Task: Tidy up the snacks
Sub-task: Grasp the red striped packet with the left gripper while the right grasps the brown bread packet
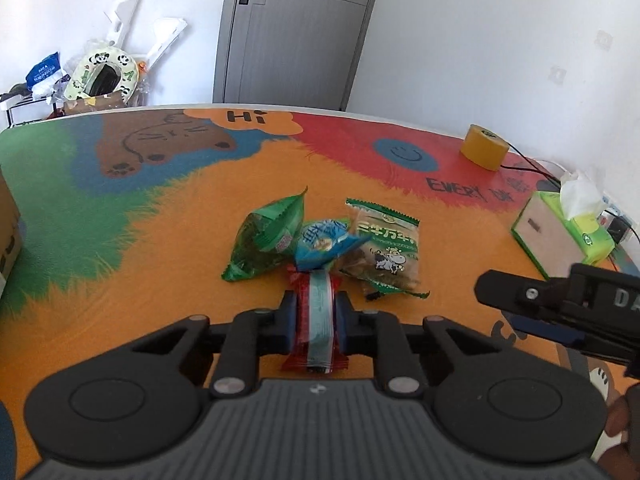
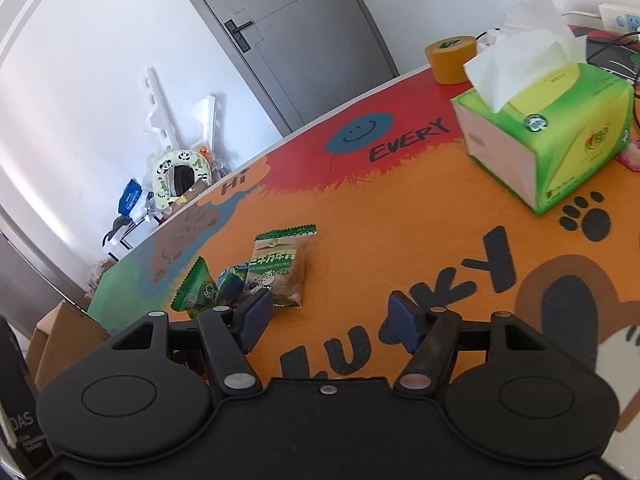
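Observation:
My left gripper is shut on a red snack packet with a pale stripe, held just above the table. Right in front of it lie a green packet, a blue packet and a brown-and-green cow packet, touching one another. The same three lie in the right wrist view: green, blue, cow packet. My right gripper is open and empty over the orange table mat, to the right of the pile. Its body shows in the left wrist view.
A green tissue box stands at the right of the table, a yellow tape roll behind it near cables. A cardboard box sits at the left edge. The colourful mat covers the table.

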